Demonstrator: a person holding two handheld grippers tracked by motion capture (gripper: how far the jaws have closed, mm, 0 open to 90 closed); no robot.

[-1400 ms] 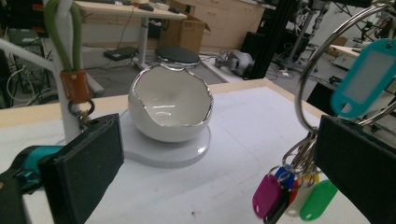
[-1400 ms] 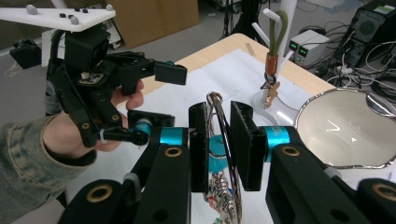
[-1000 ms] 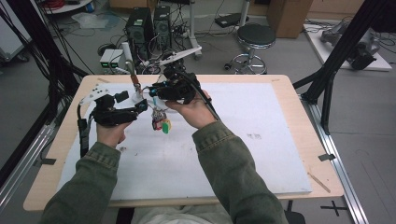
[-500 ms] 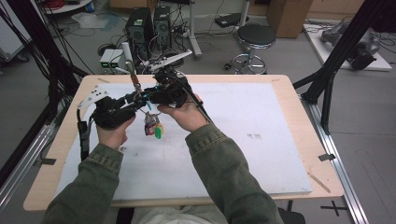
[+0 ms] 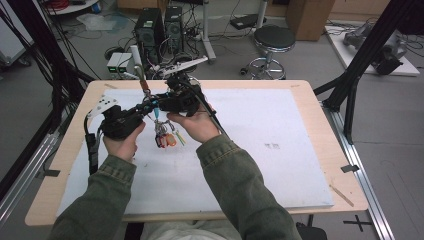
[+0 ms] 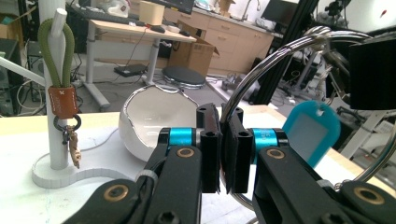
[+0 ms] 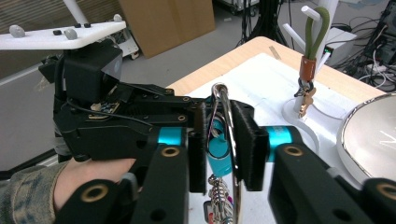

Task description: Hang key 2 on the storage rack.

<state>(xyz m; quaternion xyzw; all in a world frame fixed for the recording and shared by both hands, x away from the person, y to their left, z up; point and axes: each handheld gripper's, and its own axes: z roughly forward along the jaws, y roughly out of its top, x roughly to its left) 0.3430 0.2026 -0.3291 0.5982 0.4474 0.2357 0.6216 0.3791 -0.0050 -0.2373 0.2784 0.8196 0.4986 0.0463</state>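
Left claw (image 6: 223, 140) clamped on key ring (image 6: 261, 65) | right claw (image 7: 219, 140) loosening, ring between pads

A wooden table (image 5: 320, 100) covered by a white mat (image 5: 280, 150), with a white peg stand (image 6: 56, 168) and a white bowl (image 6: 154, 116) standing near the tabletop's far left corner.

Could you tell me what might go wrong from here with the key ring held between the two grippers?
1. The left gripper has just closed on the thin metal ring; the round wire could slip from its pads.
2. The right gripper has just been opening around the ring, so the hanging tags may swing or drop.
3. The white bowl nearby could be knocked.
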